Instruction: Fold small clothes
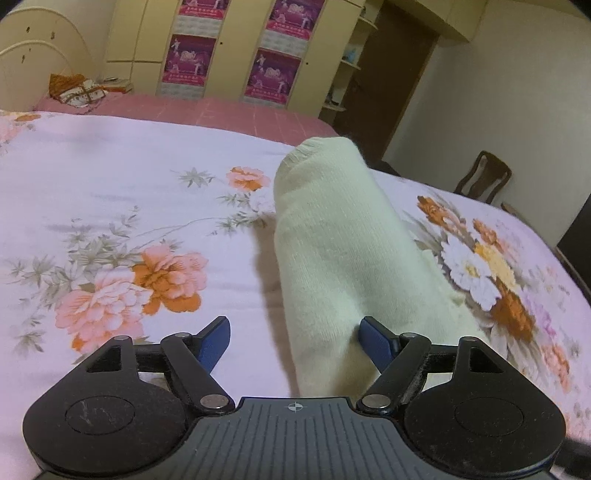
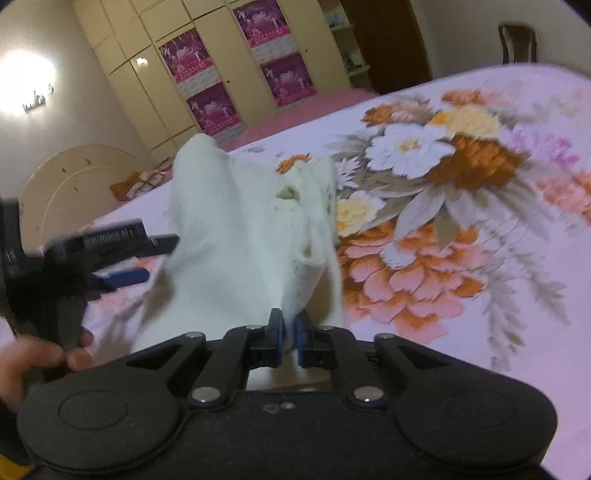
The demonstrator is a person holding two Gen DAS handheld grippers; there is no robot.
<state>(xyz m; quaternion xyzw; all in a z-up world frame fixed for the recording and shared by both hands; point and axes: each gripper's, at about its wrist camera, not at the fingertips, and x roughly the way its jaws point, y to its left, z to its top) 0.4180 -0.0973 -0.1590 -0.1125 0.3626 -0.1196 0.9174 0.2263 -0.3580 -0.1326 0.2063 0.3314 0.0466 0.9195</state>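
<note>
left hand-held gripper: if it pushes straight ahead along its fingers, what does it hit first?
Most likely the pale cloth. It already lies between the open fingers of the left hand-held gripper, against the right pad, and runs straight ahead. Beneath it is the floral bedspread; depth is hard to judge.

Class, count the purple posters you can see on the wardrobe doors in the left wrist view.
4, in two columns on the wardrobe: upper left, lower left, upper right, lower right. The frame's top edge crops the upper two, so more may be hidden above.
</note>
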